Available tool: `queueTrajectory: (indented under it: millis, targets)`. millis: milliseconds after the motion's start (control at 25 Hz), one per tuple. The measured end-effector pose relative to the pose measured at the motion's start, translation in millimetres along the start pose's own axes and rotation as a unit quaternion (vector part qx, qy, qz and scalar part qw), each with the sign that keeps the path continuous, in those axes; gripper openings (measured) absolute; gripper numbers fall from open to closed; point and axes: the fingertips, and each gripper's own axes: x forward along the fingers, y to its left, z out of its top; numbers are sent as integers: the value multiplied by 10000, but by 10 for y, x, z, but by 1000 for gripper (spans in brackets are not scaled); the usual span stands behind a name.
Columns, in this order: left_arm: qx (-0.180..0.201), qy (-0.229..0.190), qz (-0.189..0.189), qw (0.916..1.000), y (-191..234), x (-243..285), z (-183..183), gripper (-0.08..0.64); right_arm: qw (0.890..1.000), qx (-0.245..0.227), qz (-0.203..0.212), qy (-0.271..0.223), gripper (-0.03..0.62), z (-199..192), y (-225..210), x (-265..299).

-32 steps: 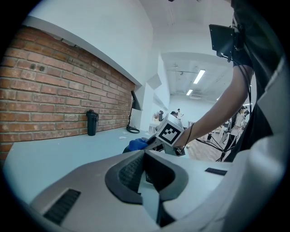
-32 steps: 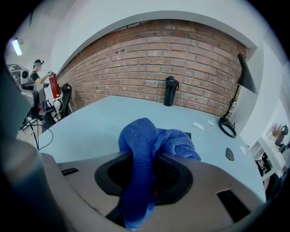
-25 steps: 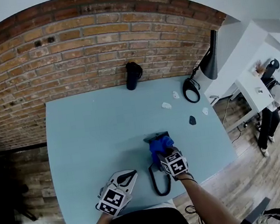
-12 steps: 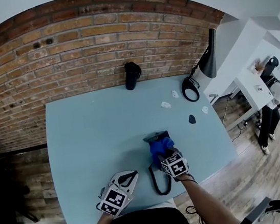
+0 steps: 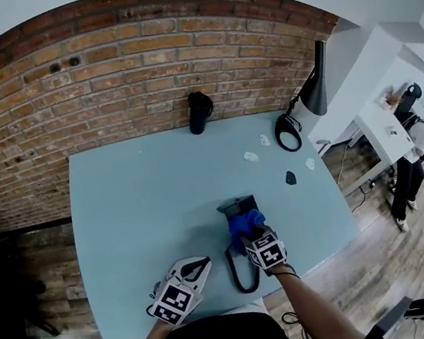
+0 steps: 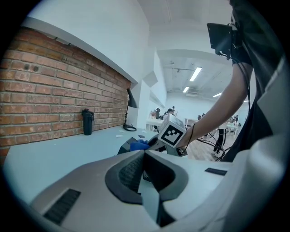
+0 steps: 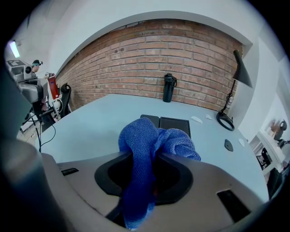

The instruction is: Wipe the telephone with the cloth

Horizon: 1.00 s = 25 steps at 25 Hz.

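A dark telephone lies on the pale blue table, its black cord looping toward the near edge. My right gripper is shut on a bunched blue cloth, held over the phone's near end. In the right gripper view the cloth hangs between the jaws, with the telephone just beyond. My left gripper rests shut near the table's front edge, left of the cord, holding nothing. The left gripper view shows the cloth and the telephone ahead of it.
A black bottle stands at the back by the brick wall. A black desk lamp with a round base sits at the back right. Small white scraps and a dark piece lie right of the phone.
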Motion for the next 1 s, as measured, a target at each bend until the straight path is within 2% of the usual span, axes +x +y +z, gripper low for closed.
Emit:
queueTrajectory:
  millis: [1000]
  targets:
    - [-1,57,-64,10000,-47,25,-40,-3,9999,108,-12,95,124,-241,34,-83]
